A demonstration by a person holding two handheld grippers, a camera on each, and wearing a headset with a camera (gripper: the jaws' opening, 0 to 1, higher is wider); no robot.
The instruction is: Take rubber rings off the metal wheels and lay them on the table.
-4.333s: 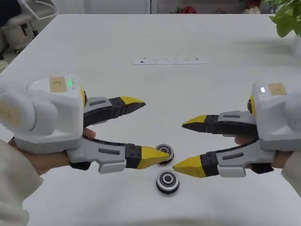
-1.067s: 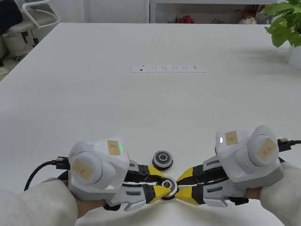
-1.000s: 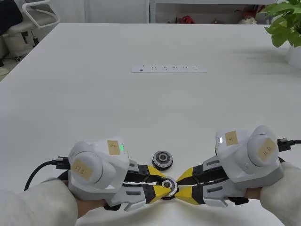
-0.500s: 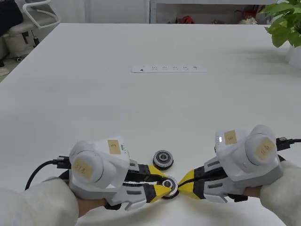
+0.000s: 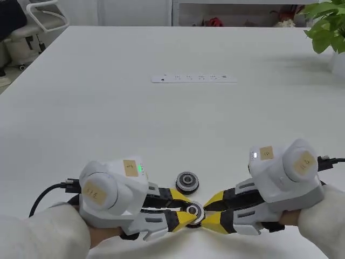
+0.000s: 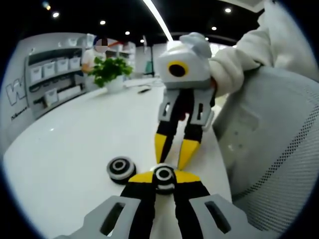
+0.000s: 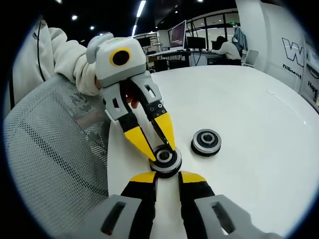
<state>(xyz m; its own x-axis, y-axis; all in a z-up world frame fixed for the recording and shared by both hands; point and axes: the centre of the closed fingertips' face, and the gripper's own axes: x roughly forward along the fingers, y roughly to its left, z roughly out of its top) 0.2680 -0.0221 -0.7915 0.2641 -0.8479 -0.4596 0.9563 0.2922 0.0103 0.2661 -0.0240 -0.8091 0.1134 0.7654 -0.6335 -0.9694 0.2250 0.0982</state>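
left tongs [image 5: 186, 215] and right tongs [image 5: 207, 213] met at the gripped wheel [image 5: 194, 211]

head view: both tongs came tip to tip at the gripped wheel on the white table [image 5: 161, 124]; a second wheel [image 5: 187, 181] lay just beyond the gripped wheel, apart from it, and a power strip [image 5: 194, 79] lay well beyond it. left gripper view: my left jaws were clamped narrow on the gripped wheel, one yellow tip on each side, with the right tongs' tips touching its far rim. right gripper view: my right jaws stood narrow, tips at the gripped wheel's near edge; i could not tell whether they pinched it.
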